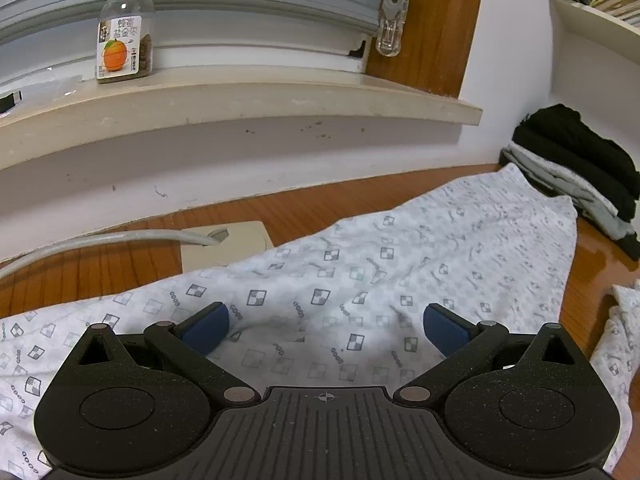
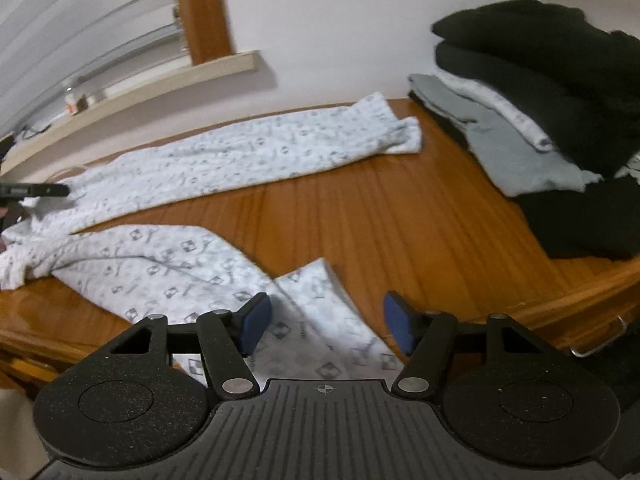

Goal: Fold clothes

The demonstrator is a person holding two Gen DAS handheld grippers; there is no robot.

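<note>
- The wall [image 1: 280, 160] is white and has some small dark marks.
- A cream window sill [image 1: 240, 100] runs along it, with grey blinds [image 1: 240, 0] above.
- The window frame [image 1: 432, 20] is brown wood.
- A wooden table [image 2: 380, 208] stands against the wall.
- A white shelf [image 1: 592, 16] in the corner carries books.

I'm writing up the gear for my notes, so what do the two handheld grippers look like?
Both look alike. The left gripper and the right gripper each have a speckled matte black body with a ribbed centre plate bearing a small crosshair mark, round housings either side, silver pivot pins, black linkage arms and blue textured pads. No cables or sleeves show.
</note>
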